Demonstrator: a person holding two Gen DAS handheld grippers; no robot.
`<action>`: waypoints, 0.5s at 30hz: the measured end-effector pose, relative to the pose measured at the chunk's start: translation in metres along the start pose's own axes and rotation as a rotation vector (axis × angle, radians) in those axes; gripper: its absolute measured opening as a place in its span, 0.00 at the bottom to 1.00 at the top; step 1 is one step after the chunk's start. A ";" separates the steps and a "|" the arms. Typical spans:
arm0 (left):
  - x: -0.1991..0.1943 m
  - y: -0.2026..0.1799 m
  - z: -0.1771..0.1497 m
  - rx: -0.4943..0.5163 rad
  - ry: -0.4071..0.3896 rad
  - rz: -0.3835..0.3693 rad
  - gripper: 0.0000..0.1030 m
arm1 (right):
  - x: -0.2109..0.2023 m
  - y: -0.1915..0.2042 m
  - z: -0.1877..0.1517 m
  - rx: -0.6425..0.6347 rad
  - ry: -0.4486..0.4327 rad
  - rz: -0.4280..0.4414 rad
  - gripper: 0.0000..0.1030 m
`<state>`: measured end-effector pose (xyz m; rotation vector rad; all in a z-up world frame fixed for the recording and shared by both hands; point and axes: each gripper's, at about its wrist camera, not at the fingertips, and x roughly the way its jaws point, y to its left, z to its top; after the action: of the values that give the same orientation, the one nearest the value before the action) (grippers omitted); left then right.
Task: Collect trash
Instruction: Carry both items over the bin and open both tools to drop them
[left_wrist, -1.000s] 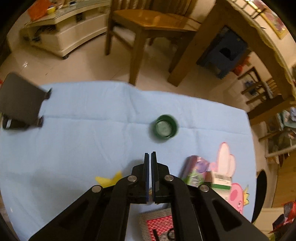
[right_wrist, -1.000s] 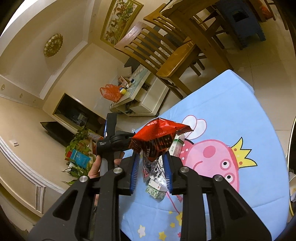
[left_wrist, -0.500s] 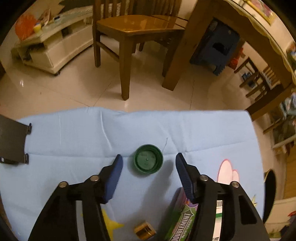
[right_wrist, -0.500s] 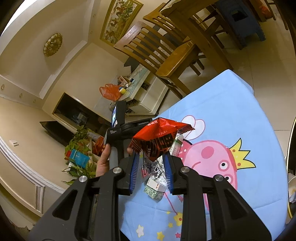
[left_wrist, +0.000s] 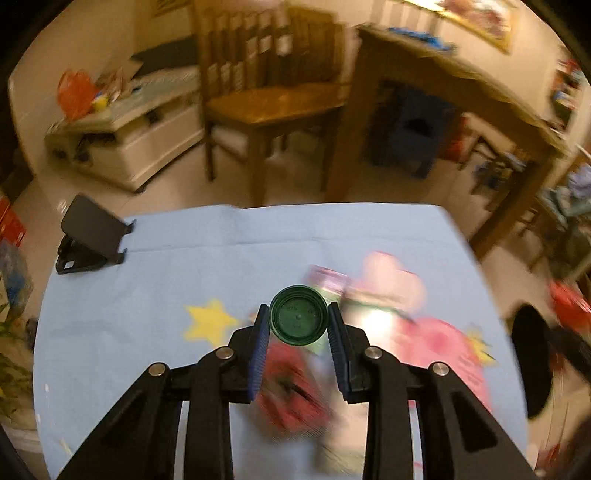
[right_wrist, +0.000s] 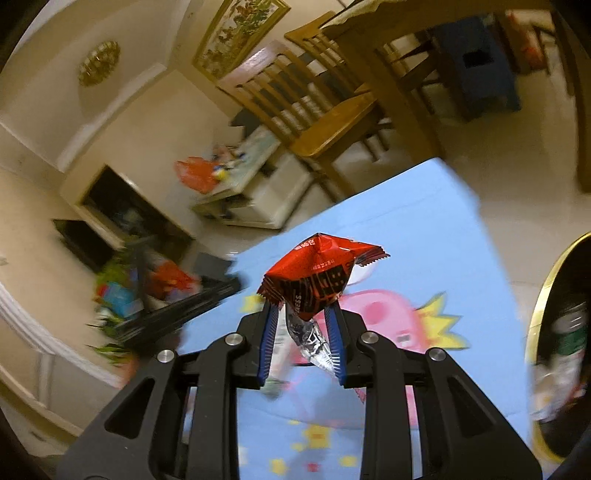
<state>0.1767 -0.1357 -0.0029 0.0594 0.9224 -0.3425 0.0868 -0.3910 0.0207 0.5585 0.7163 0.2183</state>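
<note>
My left gripper (left_wrist: 298, 320) is shut on a green bottle cap (left_wrist: 298, 315) and holds it above the blue cartoon tablecloth (left_wrist: 155, 280). Below it lie blurred wrappers and small boxes (left_wrist: 295, 384). My right gripper (right_wrist: 302, 319) is shut on a red and black snack wrapper (right_wrist: 317, 277), held above the same cloth (right_wrist: 417, 229). A black bin with a gold rim (right_wrist: 557, 343), with trash inside, stands at the right edge of the right wrist view. It also shows dark at the right of the left wrist view (left_wrist: 532, 354).
A black phone stand (left_wrist: 90, 236) sits at the cloth's far left corner. Beyond the table stand a wooden chair (left_wrist: 266, 99), a wooden table (left_wrist: 436, 85) and a low white cabinet (left_wrist: 136, 133). The left gripper's dark body (right_wrist: 177, 314) shows left in the right wrist view.
My left gripper closed on the green cap and lifted it off the cloth, pulling back over the trash pile. My right gripper, still holding the red wrapper, swung right toward the bin.
</note>
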 end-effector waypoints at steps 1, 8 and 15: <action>-0.012 -0.021 -0.008 0.041 -0.017 -0.011 0.28 | -0.004 -0.003 0.000 -0.022 -0.007 -0.049 0.26; -0.048 -0.147 -0.050 0.256 -0.108 -0.022 0.28 | -0.044 -0.032 -0.012 -0.209 -0.024 -0.410 0.26; -0.060 -0.232 -0.074 0.382 -0.166 -0.039 0.28 | -0.109 -0.092 -0.019 -0.142 -0.114 -0.503 0.26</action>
<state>0.0132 -0.3240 0.0219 0.3588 0.6850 -0.5480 -0.0068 -0.5008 0.0191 0.2400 0.7016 -0.2284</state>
